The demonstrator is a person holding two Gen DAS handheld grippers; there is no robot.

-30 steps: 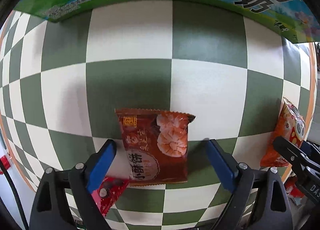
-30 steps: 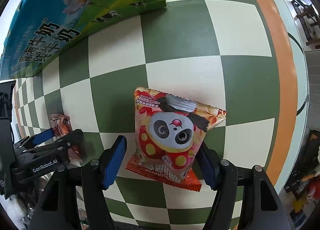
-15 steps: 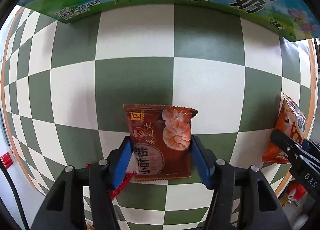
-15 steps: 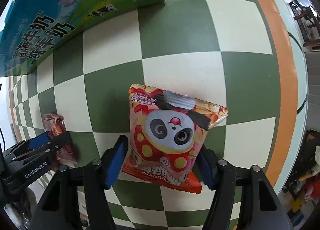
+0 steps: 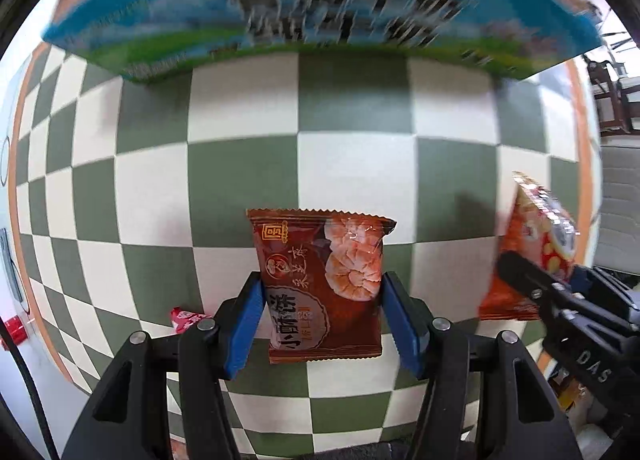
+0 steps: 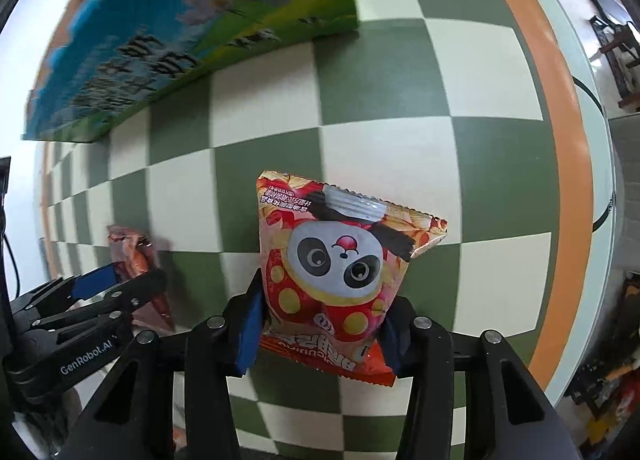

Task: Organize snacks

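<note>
Nearest, the left gripper [image 5: 322, 316] is clamped on the lower half of a brown foil biscuit packet printed with pale pastries [image 5: 320, 280], its blue pads pressing both side edges so the flat pouch stands up off the green-and-cream checkered tablecloth [image 5: 352, 175]. Beside it, the right gripper [image 6: 320, 334] pinches a puffy red panda-face snack bag [image 6: 340, 272] the same way. A small red wrapped sweet [image 5: 185, 317] lies behind the left fingers. Ahead, the blue-and-green printed milk carton box [image 6: 192, 31] looks the likely destination
</note>
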